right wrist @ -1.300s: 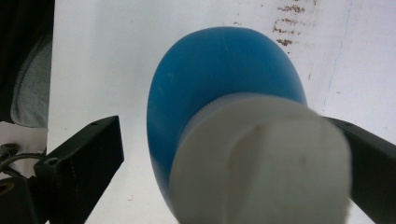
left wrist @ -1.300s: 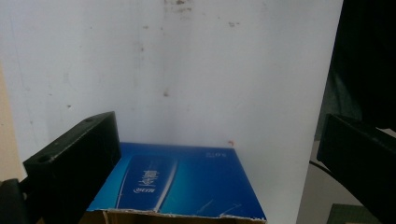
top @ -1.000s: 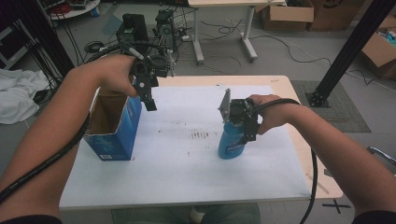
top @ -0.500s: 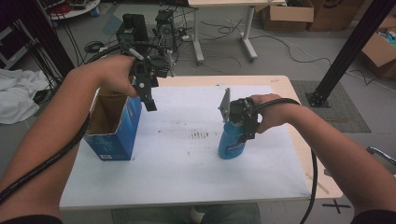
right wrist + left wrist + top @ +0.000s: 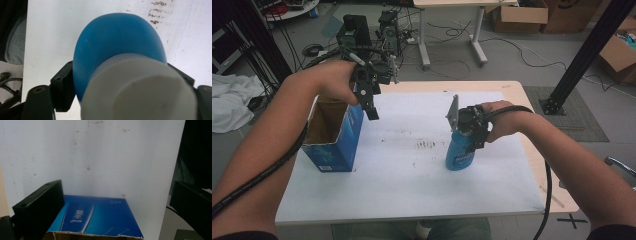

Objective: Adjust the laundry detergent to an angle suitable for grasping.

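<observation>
Blue plastic and a white cap sit closest in the right gripper view: the bottle [image 5: 117, 50] stands upright with its cap [image 5: 140, 92] low in the frame, and the black jaws of the right gripper [image 5: 125, 82] hug its shoulder on both sides. They have just been closing, with the bottle between them, and the pads look pressed to the plastic. In the high view the right gripper [image 5: 472, 132] comes in from the lower right and sits over the top of the bottle [image 5: 459, 155], which stands right of centre on the white mat [image 5: 412, 190]. A patch of brown smudges [image 5: 427, 145] marks the mat just left of the bottle; nothing stands between them.

Left of centre an open blue carton [image 5: 334, 145] stands upright on the mat, well apart from the bottle, its brown inside showing. The left gripper [image 5: 369, 102] hangs above the carton's right wall, in the upper left of the frame, its jaws wide apart and holding nothing. In the left gripper view those jaws frame the carton [image 5: 100, 216] at the bottom edge, with bare mat [image 5: 100, 157] beyond.

Beyond the mat the wooden table [image 5: 512, 90] shows its far rim. Past it lie cables [image 5: 512, 47] on the grey floor, a white desk leg [image 5: 477, 30], cardboard boxes [image 5: 517, 15] at the upper right, and a black post [image 5: 584, 55] slanting down the right side.
</observation>
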`<state>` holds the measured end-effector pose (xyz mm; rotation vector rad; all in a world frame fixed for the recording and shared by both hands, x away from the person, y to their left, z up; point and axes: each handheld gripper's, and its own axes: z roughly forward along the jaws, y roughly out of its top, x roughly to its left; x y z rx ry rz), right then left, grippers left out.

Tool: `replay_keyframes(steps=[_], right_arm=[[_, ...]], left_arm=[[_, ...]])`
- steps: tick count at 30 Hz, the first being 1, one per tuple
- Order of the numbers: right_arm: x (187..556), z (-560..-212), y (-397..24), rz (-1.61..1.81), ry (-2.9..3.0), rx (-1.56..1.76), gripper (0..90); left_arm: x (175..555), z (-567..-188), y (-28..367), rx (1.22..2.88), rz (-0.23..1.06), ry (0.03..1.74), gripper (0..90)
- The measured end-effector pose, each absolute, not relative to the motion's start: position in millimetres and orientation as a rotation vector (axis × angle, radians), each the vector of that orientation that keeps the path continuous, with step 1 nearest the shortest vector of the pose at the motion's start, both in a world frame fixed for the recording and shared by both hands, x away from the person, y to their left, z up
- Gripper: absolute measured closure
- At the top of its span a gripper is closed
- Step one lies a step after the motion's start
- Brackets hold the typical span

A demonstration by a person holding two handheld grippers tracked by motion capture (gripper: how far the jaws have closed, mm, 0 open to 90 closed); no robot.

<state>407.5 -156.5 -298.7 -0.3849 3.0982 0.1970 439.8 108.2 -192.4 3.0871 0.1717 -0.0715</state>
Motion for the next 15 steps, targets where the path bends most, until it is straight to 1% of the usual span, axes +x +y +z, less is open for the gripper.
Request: replay_keyframes(steps=[6, 15], right_arm=[[407.4, -298.2, -157.2, 0.201, 3.102, -0.385, 29.0], [407.3, -299.5, -157.5, 0.198, 3.106, -0.393, 31.5]], left_arm=[[440.1, -191.7, 107.0, 3.083, -0.067, 0.169, 0.1], [440.6, -193.9, 107.7, 3.079, -0.071, 0.172, 0.1]])
